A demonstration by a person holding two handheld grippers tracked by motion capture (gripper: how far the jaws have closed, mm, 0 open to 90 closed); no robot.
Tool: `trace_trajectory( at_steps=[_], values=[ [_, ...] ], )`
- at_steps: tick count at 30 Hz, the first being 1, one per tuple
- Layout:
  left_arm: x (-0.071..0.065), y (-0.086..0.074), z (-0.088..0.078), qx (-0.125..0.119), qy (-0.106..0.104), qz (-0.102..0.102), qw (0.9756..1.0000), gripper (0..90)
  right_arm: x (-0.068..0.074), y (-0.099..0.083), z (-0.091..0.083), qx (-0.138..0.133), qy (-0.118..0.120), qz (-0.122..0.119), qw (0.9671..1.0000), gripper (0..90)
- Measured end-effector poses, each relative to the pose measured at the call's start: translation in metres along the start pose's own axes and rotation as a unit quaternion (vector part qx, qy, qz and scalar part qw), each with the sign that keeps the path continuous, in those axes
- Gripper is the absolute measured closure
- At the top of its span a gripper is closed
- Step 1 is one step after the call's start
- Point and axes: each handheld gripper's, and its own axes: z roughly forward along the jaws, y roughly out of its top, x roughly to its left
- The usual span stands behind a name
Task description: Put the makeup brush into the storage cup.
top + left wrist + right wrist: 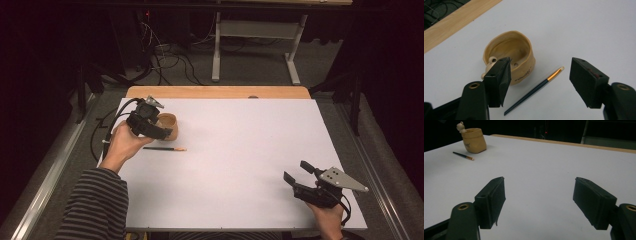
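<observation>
Peering inside cup (509,53) from left gripper (540,82) view; brush (536,88) below.

overhead forward-down view; jaw-level views sharing the cup (509,58)

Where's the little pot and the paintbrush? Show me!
pot (520,72), left gripper view, on its outer front wall.
paintbrush (531,92), left gripper view, on its dark handle.
</observation>
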Motion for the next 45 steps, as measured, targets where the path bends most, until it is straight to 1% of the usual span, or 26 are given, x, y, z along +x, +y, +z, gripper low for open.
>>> trace_trajectory(
  at_steps=[3, 10, 13, 17, 22, 24, 28, 33, 40, 45],
  values=[
    [0.0, 0.0, 0.001, 0.005, -0.008, -0.002, 1.0, 35.1, 0.0, 0.0, 0.0, 0.0, 0.0, -0.001, 1.0, 27.7],
    [0.0, 0.0, 0.006, 0.02, -0.014, -0.003, 0.9997, 35.8, 0.0, 0.0, 0.0, 0.0, 0.0, -0.001, 1.0, 27.7],
    [0.001, 0.0, 0.008, 0.031, -0.015, -0.002, 0.9994, 35.7, 0.0, 0.0, 0.0, -0.001, -0.001, 0.0, 1.0, 27.7],
    [0.001, -0.001, 0.01, 0.039, -0.018, 0.003, 0.9991, 35.6, 0.0, 0.0, 0.0, 0.0, 0.0, 0.0, 1.0, 27.7],
    [-0.001, -0.003, 0.015, 0.049, -0.019, 0.007, 0.9986, 35.3, 0.0, 0.0, 0.0, -0.001, 0.0, 0.0, 1.0, 27.7],
    [-0.001, -0.004, 0.018, 0.053, -0.014, 0.011, 0.9984, 34.3, 0.0, 0.0, 0.0, -0.001, 0.0, -0.001, 1.0, 27.7],
    [-0.002, -0.006, 0.021, 0.059, -0.014, 0.014, 0.998, 33.8, 0.0, 0.0, 0.0, 0.0, 0.001, 0.0, 1.0, 27.7],
    [-0.002, -0.008, 0.024, 0.062, -0.017, 0.016, 0.9978, 33.2, 0.0, 0.0, 0.0, -0.001, 0.0, 0.0, 1.0, 27.7],
    [-0.002, -0.011, 0.032, 0.077, -0.016, 0.02, 0.9967, 32.2, 0.0, 0.0, 0.0, -0.001, 0.0, 0.0, 1.0, 27.7],
    [-0.002, -0.014, 0.035, 0.081, -0.018, 0.022, 0.9963, 31.9, 0.0, 0.0, 0.0, -0.001, 0.0, 0.0, 1.0, 27.7]
  ],
)
